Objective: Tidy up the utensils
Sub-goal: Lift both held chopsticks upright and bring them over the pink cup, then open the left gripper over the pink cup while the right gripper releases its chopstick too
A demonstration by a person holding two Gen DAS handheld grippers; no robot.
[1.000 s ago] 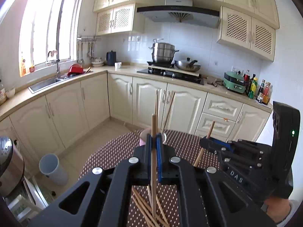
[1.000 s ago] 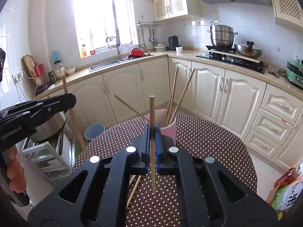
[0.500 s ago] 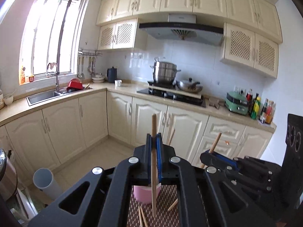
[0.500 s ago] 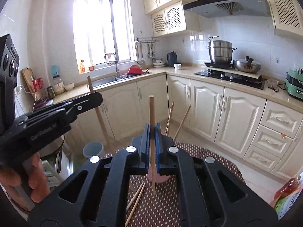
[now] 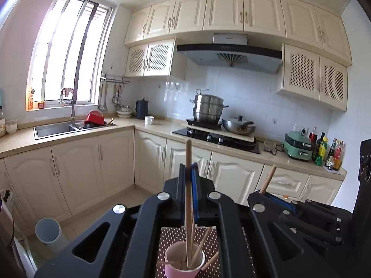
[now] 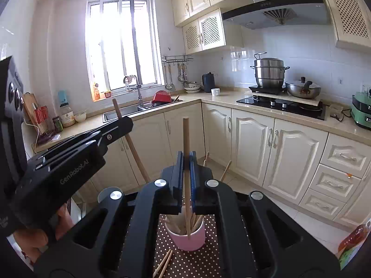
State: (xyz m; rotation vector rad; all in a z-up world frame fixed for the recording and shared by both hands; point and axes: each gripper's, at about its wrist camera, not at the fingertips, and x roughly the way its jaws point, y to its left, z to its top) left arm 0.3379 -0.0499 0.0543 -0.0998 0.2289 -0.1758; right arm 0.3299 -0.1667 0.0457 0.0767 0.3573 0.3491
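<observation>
We clamp one slim wooden chopstick (image 5: 188,185) in each hand-held gripper (image 5: 189,180), upright at lower centre, ready to drop into the round pink cup (image 6: 185,237).

Black tool bodies hide most of the dotted brown tabletop (image 6: 185,264); the round pink ceramic cup's (image 5: 183,272) base runs off frame.

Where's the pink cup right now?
The pink cup stands on the dotted tablecloth, low centre in both wrist views, directly under the chopstick clamped in the right hand-held gripper.
</observation>
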